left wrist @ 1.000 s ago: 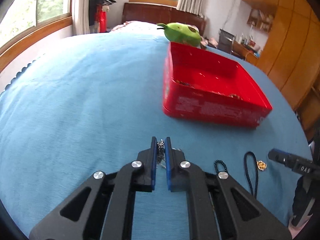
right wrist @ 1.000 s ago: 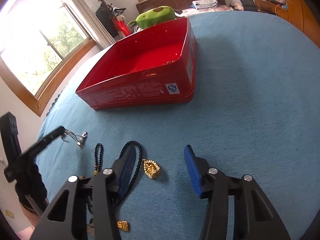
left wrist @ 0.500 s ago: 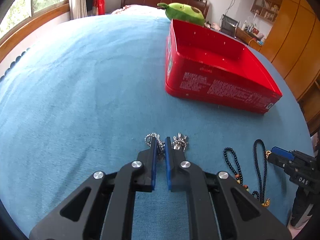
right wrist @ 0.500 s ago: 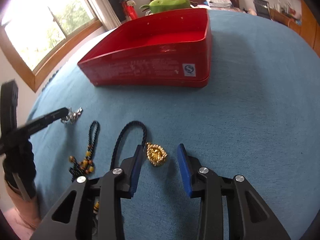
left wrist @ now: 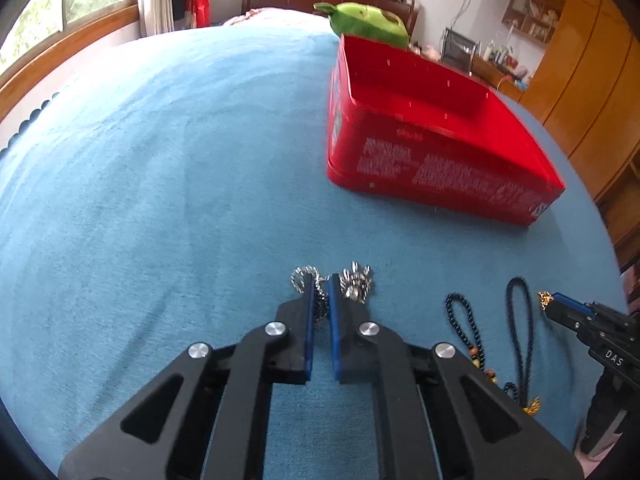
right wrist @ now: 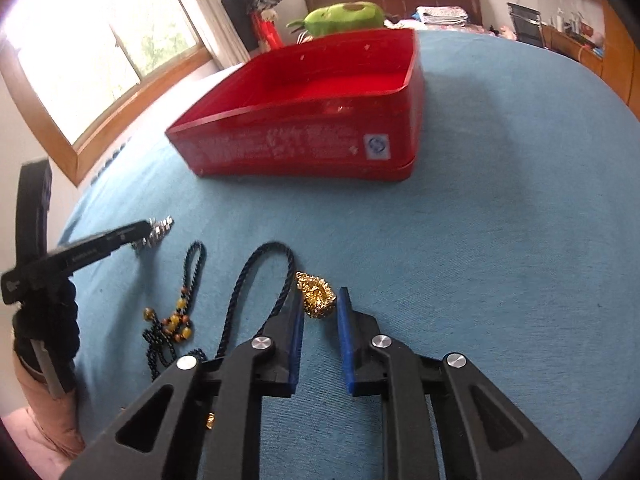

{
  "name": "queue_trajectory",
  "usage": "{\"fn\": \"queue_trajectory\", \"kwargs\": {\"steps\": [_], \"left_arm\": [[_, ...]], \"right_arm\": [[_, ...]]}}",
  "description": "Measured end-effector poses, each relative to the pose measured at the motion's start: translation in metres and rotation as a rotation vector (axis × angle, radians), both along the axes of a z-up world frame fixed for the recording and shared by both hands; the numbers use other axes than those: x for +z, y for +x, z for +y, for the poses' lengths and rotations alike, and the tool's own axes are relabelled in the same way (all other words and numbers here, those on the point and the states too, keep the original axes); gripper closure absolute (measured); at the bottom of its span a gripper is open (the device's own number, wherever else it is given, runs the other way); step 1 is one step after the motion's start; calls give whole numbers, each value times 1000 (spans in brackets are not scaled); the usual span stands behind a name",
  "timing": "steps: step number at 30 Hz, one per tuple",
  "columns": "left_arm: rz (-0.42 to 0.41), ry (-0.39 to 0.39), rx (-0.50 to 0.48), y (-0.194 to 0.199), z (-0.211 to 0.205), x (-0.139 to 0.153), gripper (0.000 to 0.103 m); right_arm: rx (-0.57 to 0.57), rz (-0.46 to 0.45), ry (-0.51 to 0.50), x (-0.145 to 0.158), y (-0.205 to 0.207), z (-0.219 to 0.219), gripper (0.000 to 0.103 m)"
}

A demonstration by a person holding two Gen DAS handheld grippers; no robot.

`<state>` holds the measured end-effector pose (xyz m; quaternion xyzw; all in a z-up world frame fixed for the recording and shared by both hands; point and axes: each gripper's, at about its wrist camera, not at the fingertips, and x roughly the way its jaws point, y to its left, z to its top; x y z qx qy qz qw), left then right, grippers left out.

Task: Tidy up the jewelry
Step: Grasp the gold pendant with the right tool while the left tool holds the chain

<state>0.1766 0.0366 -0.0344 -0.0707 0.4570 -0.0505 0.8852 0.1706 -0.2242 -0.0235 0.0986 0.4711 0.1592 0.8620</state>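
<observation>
My left gripper (left wrist: pixel 319 285) is shut on a silver chain necklace (left wrist: pixel 318 304); its silver pendant (left wrist: pixel 355 280) bunches just past the right fingertip, low over the blue cloth. My right gripper (right wrist: pixel 321 295) is closing, with a gold pendant (right wrist: pixel 316 298) between its blue pads and a thin gap left on the right side. The pendant's black cord (right wrist: pixel 244 280) loops away to the left. Behind both stands an open red tin box (right wrist: pixel 300 148), also in the left wrist view (left wrist: pixel 440 168); its floor is hidden by the near wall.
A black bead bracelet with amber beads (right wrist: pixel 176 320) lies between the two grippers. A green plush toy (left wrist: pixel 368 24) sits behind the box. Blue cloth (left wrist: pixel 160 160) covers the whole surface. A person's pink sleeve (right wrist: pixel 40 400) shows at the lower left of the right wrist view.
The right jaws have narrowed from wide apart to close around the gold pendant, which now sits between the pads. The left gripper stays shut on the silver chain, now near the cloth.
</observation>
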Motion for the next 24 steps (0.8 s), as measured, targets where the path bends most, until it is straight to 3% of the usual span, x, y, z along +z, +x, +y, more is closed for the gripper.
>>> {"fn": "queue_trajectory", "kwargs": {"steps": [6,11,13,14,15,22,23,24], "left_arm": [[-27,-42,25,-4,14,9,98],[-7,-34,26,-2,16,7,94],[6,-22,5,1,11,6,74],[8,-17,2,2,9,5,54],[8,1,-5,2,5,4,48],[52,81,-33,7,-12,-12,49],[48,109,-30,7,-15,-13,54],[46,116,-31,6,-17,-13,68]], "right_arm": [[-73,8,34,1,1,-23,87],[-62,10,22,-2,4,-15,87],[-52,12,17,-3,3,-12,87],[-49,13,15,-4,4,-10,87],[-46,15,13,-4,4,-9,87],[-24,15,8,-5,4,-3,87],[-24,14,10,-4,4,-3,87],[-24,13,12,-4,4,-3,87]]}}
